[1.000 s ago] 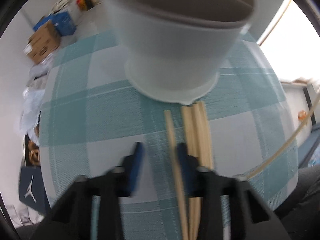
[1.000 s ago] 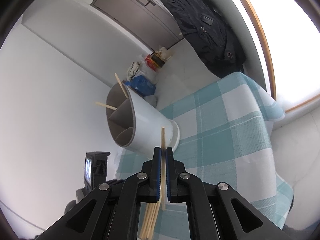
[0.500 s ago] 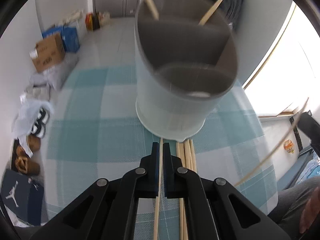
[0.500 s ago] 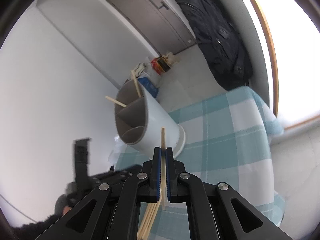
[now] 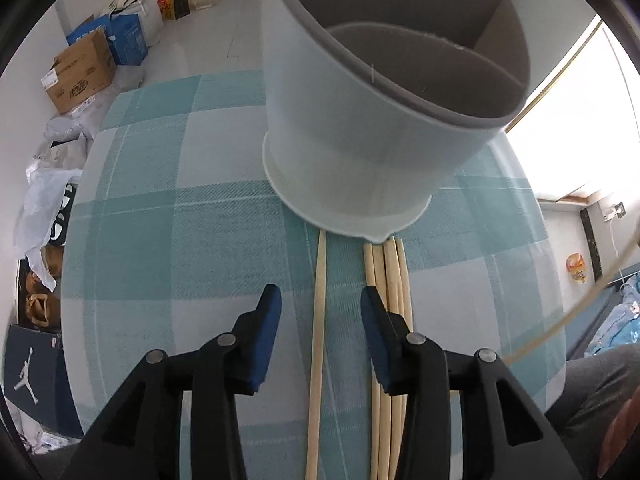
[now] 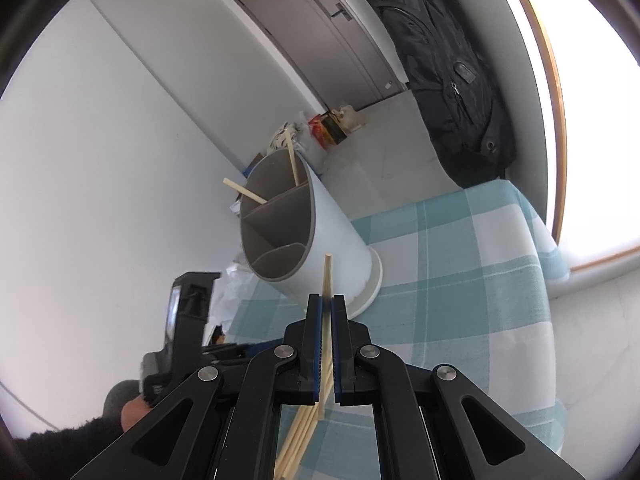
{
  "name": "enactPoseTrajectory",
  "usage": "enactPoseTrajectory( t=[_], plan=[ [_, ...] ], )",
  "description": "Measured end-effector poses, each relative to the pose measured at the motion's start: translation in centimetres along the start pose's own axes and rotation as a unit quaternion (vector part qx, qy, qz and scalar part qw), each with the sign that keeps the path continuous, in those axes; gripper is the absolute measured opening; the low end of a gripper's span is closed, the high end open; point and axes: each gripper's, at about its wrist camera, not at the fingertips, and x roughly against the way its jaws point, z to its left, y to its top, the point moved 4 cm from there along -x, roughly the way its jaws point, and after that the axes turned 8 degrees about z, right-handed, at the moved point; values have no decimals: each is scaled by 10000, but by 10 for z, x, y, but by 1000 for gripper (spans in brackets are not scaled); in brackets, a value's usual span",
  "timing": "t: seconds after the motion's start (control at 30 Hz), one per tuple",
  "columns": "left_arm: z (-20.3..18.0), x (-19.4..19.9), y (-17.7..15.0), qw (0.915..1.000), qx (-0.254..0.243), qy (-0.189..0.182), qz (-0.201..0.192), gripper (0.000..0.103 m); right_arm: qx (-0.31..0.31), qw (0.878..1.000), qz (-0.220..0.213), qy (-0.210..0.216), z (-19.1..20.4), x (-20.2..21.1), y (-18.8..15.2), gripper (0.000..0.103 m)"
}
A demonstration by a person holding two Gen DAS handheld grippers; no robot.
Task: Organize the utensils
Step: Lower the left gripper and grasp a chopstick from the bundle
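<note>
Left gripper (image 5: pixel 320 316) points down over a single chopstick (image 5: pixel 318 320) lying on the checked tablecloth (image 5: pixel 160 240); jaws opening, stick between them, pads clear of it. A bundle of chopsticks (image 5: pixel 390 300) lies just beside, ends at the foot of the white utensil holder (image 5: pixel 340 120). Right gripper (image 6: pixel 327 320) is clamped on one chopstick (image 6: pixel 327 276), raised near the holder, where two sticks already stand in a far compartment. Step in hand: loading chopsticks. Next likely calls for steering the held tip over the rim.

a jumpman logo marks the dark blue box (image 5: pixel 30 376).
</note>
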Motion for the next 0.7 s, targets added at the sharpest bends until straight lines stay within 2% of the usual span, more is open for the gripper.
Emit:
enactPoseTrajectory(
  t=[0.2,0.3,0.37,0.5,0.63,0.7],
  plan=[
    [-8,-7,10,9964,-350,747,190,35,-80,10000,30,0,-4,1,2,3],
    [-9,-4,9,9966,-402,672,255,22,-139,9999,25,12,-5,2,3,3],
    [-14,-2,5,9963,-490,662,257,7,-153,9999,11,17,-5,3,4,3],
    [-13,3,-9,9963,-588,591,212,3,-126,9999,15,9,-3,2,3,3],
    [-2,9,-18,9985,-429,265,222,2,-113,9999,46,-13,-2,1,1,3],
    [5,16,-20,9993,-319,184,84,2,-103,9999,27,-30,-2,2,1,3]
  ],
)
